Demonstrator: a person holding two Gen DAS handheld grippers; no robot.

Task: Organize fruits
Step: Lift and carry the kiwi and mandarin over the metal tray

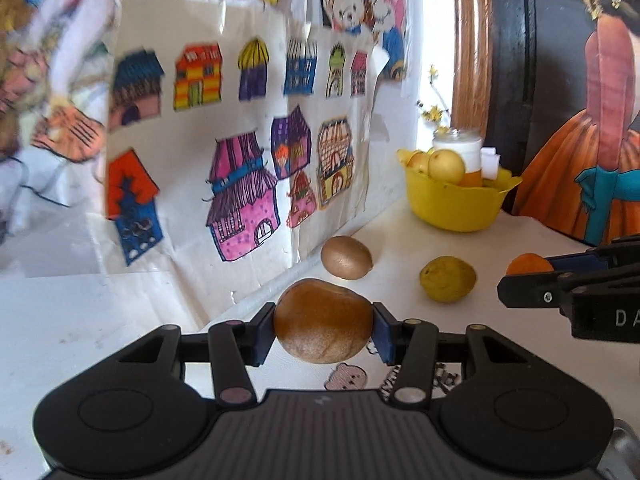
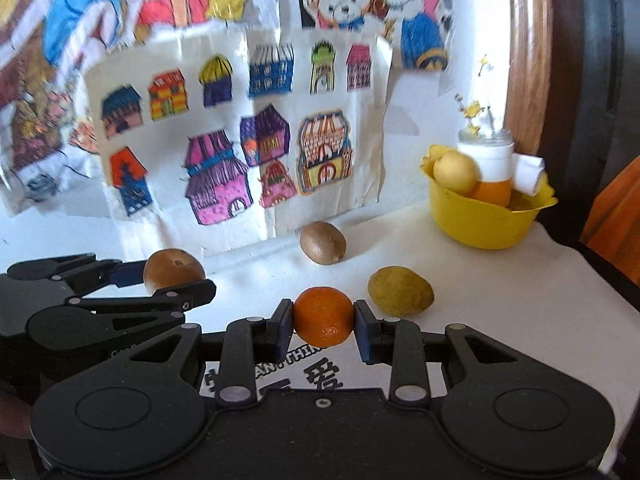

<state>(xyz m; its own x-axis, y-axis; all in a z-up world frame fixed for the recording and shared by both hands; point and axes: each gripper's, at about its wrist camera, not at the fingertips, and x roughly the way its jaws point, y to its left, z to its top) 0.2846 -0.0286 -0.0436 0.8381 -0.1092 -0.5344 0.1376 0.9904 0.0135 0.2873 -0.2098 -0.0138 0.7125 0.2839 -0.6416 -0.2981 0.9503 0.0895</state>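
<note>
1. Far left: the wall w/ children's coloured house drawings on paper [image 1: 224, 152] runs along the back of the white tabletop [image 1: 80, 320]. Keep your left side off it; the paper edge sits just behind the fruit.
2. Your left gripper [image 1: 323, 326] is part-open, jaws clamped on a round brown russet-skinned fruit [image 1: 323, 326], lifted clear of the table.
3. Next, an oval fuzzy brown kiwi [image 2: 322, 243] lies loose on the table near the wall's foot, not yet collected.
4. Your right gripper [image 2: 324, 316] is nearly closed, pinching a small round orange citrus fruit [image 2: 324, 316], also off the surface.
5. Just right of that, a dull yellow-green lumpy lemon-like fruit [image 2: 401, 291] rests on the table, apart from the kiwi.
6. Far right, back corner: a yellow plastic bowl [image 2: 480, 224] already holds a pale yellow round fruit [image 2: 455, 171], an orange one & a white jar, so it's fairly full.
7. Progress, as I judge it: some fruit in, two in hand, two left on the table.
8. Room: open table btw grippers and bowl. The table's right edge and a dark framed panel [image 1: 516, 80] hem in the bowl.
</note>
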